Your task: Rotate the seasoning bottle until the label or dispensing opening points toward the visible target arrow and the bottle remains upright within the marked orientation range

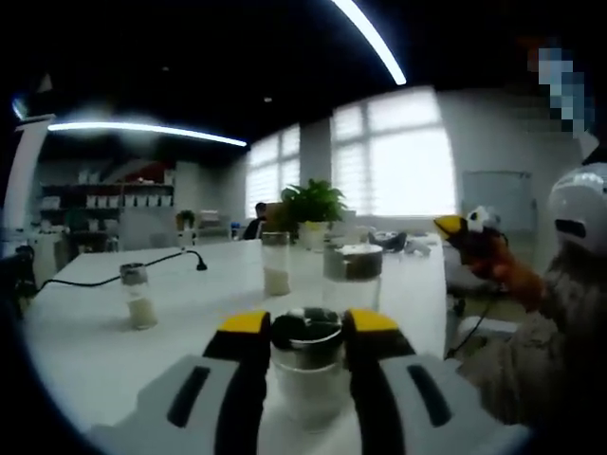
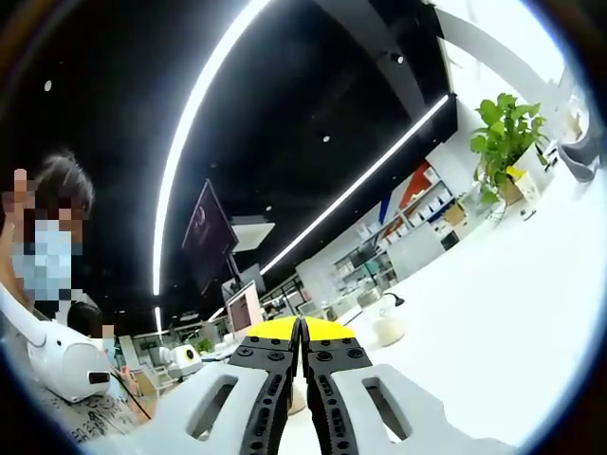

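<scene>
In the left gripper view my left gripper (image 1: pixel 305 327) is shut on a glass seasoning bottle (image 1: pixel 307 374) with a steel cap; the bottle stands upright on the white table (image 1: pixel 95 351), white powder in its lower part. The yellow-tipped jaws press its cap from both sides. At the right of that view my right gripper (image 1: pixel 471 230) hangs above the table edge in a person's hand. In the right gripper view my right gripper (image 2: pixel 301 330) is shut with nothing between its jaws, tilted up toward the ceiling.
Other seasoning bottles stand on the table: one at the left (image 1: pixel 138 296), a slim one (image 1: pixel 275 263) and a wide steel-capped one (image 1: pixel 352 275) behind the held bottle. A black cable (image 1: pixel 123 266) crosses the far left. A potted plant (image 1: pixel 311 209) stands at the back. A person (image 1: pixel 560 313) is at the right.
</scene>
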{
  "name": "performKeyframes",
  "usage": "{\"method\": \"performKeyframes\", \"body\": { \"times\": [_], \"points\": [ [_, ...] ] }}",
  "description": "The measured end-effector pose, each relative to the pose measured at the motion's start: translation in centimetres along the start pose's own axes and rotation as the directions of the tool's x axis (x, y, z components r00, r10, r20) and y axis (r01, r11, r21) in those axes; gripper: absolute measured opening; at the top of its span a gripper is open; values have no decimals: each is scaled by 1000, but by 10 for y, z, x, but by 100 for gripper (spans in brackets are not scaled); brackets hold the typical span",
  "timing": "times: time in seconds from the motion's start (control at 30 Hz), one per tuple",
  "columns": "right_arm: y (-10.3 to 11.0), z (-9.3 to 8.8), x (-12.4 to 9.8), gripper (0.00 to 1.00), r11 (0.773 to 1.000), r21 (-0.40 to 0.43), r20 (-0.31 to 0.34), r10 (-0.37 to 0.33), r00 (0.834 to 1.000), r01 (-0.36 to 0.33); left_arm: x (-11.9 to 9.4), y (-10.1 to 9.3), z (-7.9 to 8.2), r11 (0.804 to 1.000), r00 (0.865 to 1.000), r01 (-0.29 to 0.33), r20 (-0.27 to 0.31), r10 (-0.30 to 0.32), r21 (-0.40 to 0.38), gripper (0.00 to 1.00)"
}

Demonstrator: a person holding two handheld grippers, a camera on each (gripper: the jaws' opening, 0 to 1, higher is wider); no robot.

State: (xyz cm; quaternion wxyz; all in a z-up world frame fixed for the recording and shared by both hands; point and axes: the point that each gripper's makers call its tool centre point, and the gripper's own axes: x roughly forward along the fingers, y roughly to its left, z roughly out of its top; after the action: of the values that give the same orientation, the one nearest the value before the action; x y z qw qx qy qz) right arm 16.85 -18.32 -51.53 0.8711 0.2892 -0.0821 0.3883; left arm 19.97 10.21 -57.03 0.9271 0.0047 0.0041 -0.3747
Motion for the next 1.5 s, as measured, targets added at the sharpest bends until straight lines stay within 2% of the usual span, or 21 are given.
{"method": "performKeyframes", "body": {
  "times": [0.17,0.3,0.47,0.6,0.63,0.93,1.17,1.3,1.5],
  "points": [
    [0,0,0,0,1000,3,0,2,1000,-2,1,-1,-1,999,1000,28,-10,-28,22,32],
    [0,-1,0,0,1000,6,-2,4,1000,-4,2,0,-1,996,996,94,2,-94,-4,32],
    [-1,-1,0,0,1000,6,-1,1,1000,-1,3,0,-2,992,992,123,-2,-123,-5,32],
    [-3,-1,-1,0,1000,8,-2,0,1000,0,4,-1,-2,987,987,159,-10,-159,-4,32],
    [-3,-2,0,0,1000,8,-3,-1,1000,1,4,-3,-2,983,983,185,-11,-185,-7,32],
    [-2,-3,1,0,1000,10,-5,6,1000,-6,6,-3,-2,975,975,221,-8,-221,-3,32],
    [1,-4,1,0,1000,7,-10,16,1000,-16,6,-5,-2,960,960,280,-21,-280,3,32],
    [2,-5,1,0,1000,8,-11,22,1000,-22,6,-7,-3,955,955,294,-42,-293,31,33],
    [5,-5,2,0,999,4,-13,36,999,-36,7,-7,-3,949,949,313,-37,-312,37,33]
  ]
}}
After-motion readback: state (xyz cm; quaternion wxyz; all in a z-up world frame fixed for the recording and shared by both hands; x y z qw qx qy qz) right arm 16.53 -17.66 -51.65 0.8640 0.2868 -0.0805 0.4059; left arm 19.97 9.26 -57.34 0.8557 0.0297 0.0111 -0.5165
